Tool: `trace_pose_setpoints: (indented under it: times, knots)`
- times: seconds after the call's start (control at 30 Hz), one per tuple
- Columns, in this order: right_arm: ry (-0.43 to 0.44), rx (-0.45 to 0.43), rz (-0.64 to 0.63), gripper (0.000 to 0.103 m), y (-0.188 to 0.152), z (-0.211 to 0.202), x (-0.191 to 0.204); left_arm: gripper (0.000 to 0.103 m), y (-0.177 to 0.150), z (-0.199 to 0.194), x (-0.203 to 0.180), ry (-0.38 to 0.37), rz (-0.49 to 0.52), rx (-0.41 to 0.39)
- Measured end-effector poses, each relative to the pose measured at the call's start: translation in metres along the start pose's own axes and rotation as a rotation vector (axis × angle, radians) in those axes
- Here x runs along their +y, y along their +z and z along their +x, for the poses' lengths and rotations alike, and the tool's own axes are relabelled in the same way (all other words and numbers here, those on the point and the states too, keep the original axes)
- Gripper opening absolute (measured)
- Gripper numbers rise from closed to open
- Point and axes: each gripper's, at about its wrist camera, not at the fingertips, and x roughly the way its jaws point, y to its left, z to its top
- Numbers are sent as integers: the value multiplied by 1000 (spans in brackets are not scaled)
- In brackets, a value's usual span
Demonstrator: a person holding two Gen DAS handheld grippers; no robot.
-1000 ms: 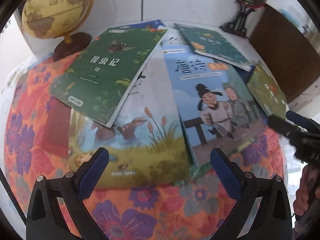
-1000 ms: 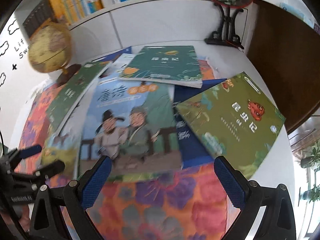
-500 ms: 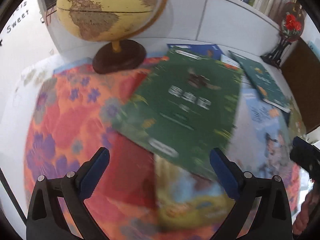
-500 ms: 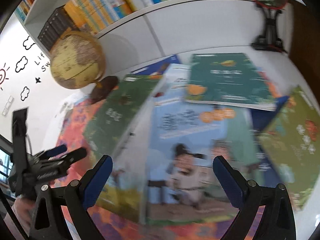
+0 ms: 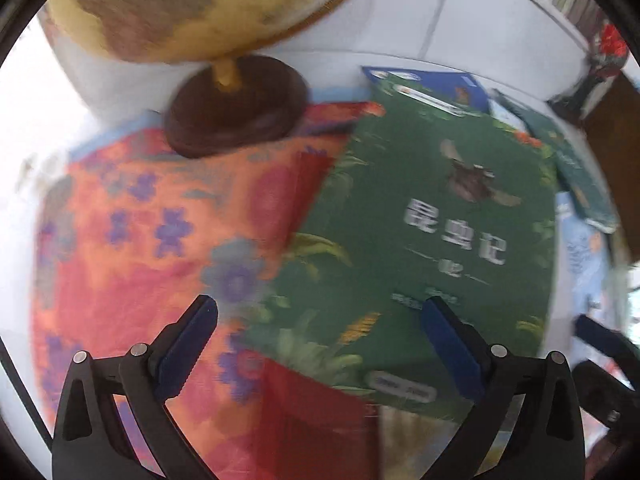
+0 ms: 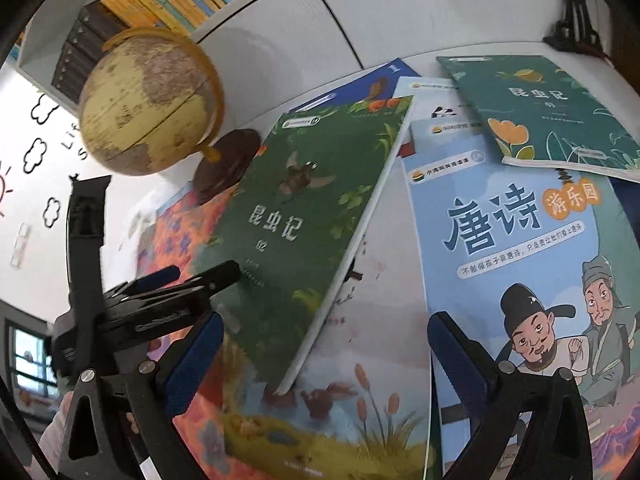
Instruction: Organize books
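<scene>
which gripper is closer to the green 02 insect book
Left. The left gripper sits at the green 02 insect book, over its lower left edge; the right gripper hangs back, near its bottom corner.

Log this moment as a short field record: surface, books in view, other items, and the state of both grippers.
surface: floral orange cloth over a white table
top book: dark green book, numbered 02, lying partly over the pond-scene book
other books: light blue book with two cartoon figures; teal book overlapping its top edge
other items: globe on a brown base, behind the books
left gripper: open, empty, over the dark green book's near corner
right gripper: open, empty
</scene>
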Motion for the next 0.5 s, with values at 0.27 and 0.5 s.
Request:
trace_pose_setpoints:
  times: [0.27,0.5]
  knots:
    - [-14,-97,94,103,-4,-24,-18,101,-17,-11,-50,-48,222,-2]
    - [138,-67,145,103,-1,-22,-36,101,-18,-12,-64,-70,254,-23]
